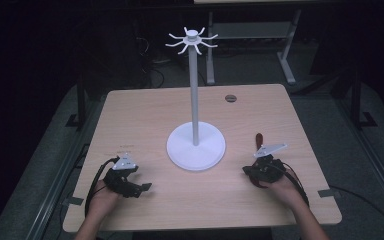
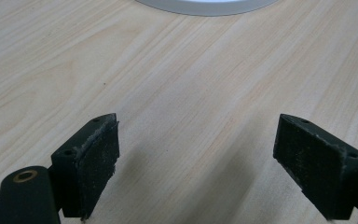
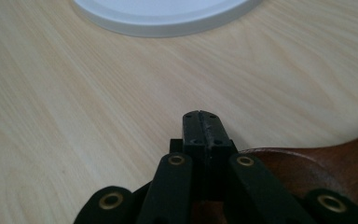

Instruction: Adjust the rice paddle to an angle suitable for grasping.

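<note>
Pressing together with nothing between them, the right gripper's [image 3: 200, 121] jaws are sitting just beside a brown wooden utensil [image 3: 307, 168], whose long axis is running away across the tabletop [image 1: 150, 110]. Resting well apart, the left gripper [image 2: 196, 158] is gaping wide over bare wood, facing the white stand [image 1: 195, 145].

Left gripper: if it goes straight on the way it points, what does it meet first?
Probably the round white base of the stand. The left gripper is open, with bare wooden table between its jaws and the base's rim straight ahead. How low it rides over the table isn't clear.
</note>
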A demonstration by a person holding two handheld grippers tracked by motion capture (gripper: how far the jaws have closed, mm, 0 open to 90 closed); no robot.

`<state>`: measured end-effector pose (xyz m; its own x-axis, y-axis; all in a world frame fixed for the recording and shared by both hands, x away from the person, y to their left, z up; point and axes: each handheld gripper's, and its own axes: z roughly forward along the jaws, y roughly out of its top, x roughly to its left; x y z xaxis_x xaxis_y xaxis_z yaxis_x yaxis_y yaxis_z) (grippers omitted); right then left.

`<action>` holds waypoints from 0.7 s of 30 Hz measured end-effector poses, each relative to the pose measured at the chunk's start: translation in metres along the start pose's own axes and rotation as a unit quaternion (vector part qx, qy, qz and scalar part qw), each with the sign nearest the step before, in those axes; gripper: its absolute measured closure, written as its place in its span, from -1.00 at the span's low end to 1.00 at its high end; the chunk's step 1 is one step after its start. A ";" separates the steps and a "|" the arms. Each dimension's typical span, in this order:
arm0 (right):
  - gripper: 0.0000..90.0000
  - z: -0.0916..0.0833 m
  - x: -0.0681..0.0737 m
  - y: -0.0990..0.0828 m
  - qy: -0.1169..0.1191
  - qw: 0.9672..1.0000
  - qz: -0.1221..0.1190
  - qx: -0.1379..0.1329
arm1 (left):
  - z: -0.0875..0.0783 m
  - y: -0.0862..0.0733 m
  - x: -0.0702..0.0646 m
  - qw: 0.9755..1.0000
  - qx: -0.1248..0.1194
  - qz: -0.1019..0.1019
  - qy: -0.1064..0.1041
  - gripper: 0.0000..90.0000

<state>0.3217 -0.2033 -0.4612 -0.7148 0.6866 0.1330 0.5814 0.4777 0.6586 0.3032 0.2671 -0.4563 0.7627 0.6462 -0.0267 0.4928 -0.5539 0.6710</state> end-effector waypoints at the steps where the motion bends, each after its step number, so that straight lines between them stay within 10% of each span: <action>1: 0.99 -0.002 0.000 -0.003 -0.001 1.000 0.002 -0.002 | 0.000 0.000 0.000 1.000 0.000 -0.001 0.000 -0.69; 14: 0.99 -0.036 -0.010 -0.043 -0.017 0.999 0.045 -0.013 | 0.001 0.000 0.000 1.000 0.001 0.000 0.000 -0.69; 21: 0.99 -0.045 -0.018 -0.036 -0.022 0.997 0.046 -0.052 | 0.001 0.000 0.000 1.000 0.002 -0.002 0.000 -0.69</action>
<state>0.2961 -0.2580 -0.4539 -0.6415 0.7492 0.1648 0.5987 0.3546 0.7182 0.3038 0.2664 -0.4571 0.7605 0.6487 -0.0285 0.4974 -0.5537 0.6679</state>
